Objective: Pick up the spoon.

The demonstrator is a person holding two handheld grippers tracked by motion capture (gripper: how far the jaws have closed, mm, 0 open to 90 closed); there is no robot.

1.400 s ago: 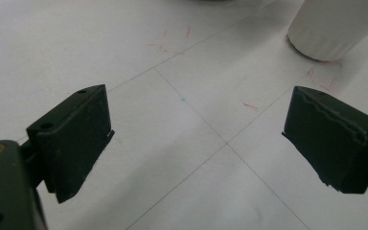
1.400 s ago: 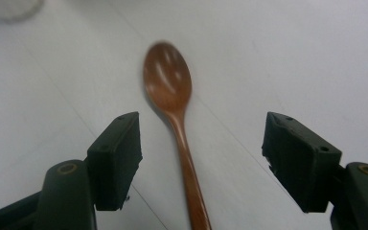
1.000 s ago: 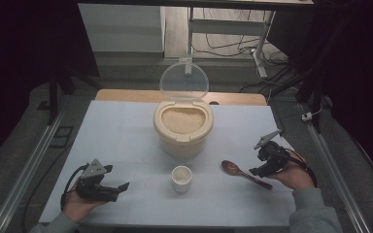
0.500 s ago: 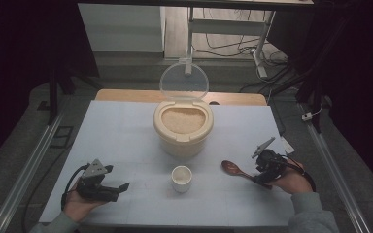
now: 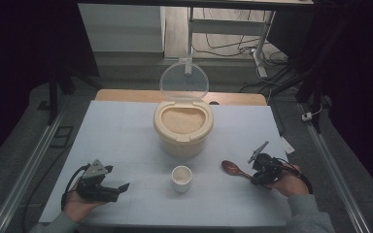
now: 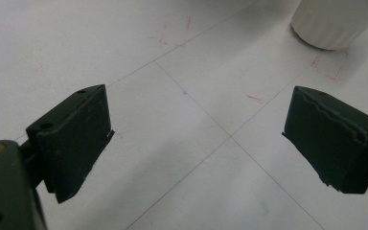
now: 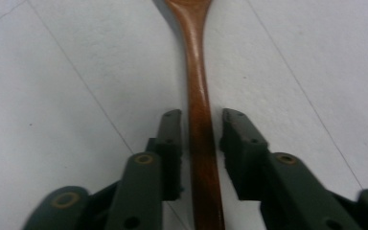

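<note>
Two jaws of the right gripper are straddling the wooden spoon handle, seemingly not yet clenched, lower right on the counter, while the left gripper is resting released, scooping undone.

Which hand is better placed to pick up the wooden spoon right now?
Right. The right tongs already straddle the wooden spoon handle, jaws close on either side. The left tongs sit open at the table's far left, beyond the cup.
</note>
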